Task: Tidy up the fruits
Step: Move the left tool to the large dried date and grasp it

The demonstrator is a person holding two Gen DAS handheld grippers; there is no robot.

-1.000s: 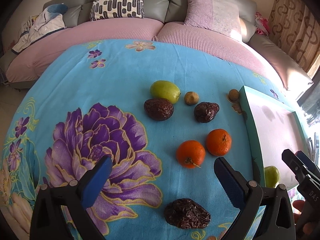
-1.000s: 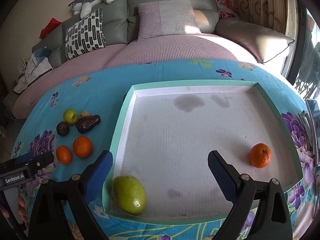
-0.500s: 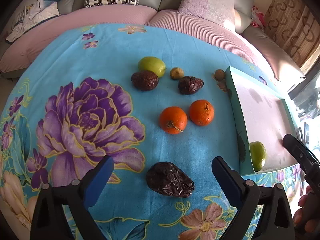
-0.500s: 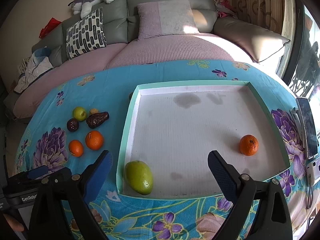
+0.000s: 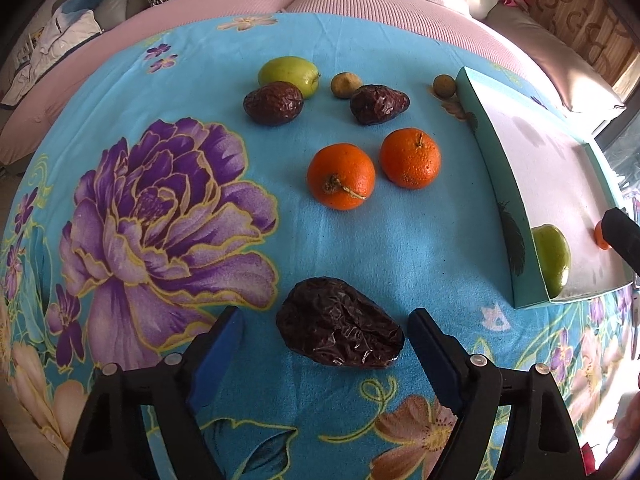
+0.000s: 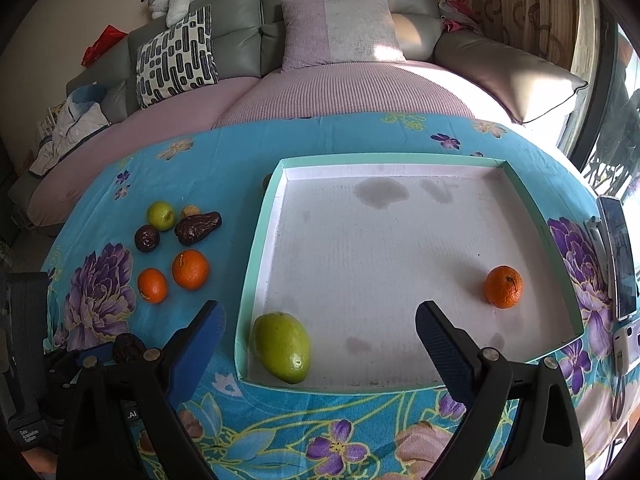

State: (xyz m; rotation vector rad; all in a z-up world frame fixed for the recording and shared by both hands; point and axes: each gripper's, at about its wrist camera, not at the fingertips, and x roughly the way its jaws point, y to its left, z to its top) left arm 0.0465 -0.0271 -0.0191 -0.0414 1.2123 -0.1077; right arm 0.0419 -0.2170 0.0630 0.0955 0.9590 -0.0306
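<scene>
Jaws of the left gripper stand wide around the near date on the bench, the right gripper gapes empty over the tray, and an off-centre squeeze could squirt the wrinkled date sideways.

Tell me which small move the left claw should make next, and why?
Probably close the left claw on the wrinkled date. It is open, and the date lies on the cloth between its blue fingers, while the tray so far holds only a green fruit and an orange.
</scene>
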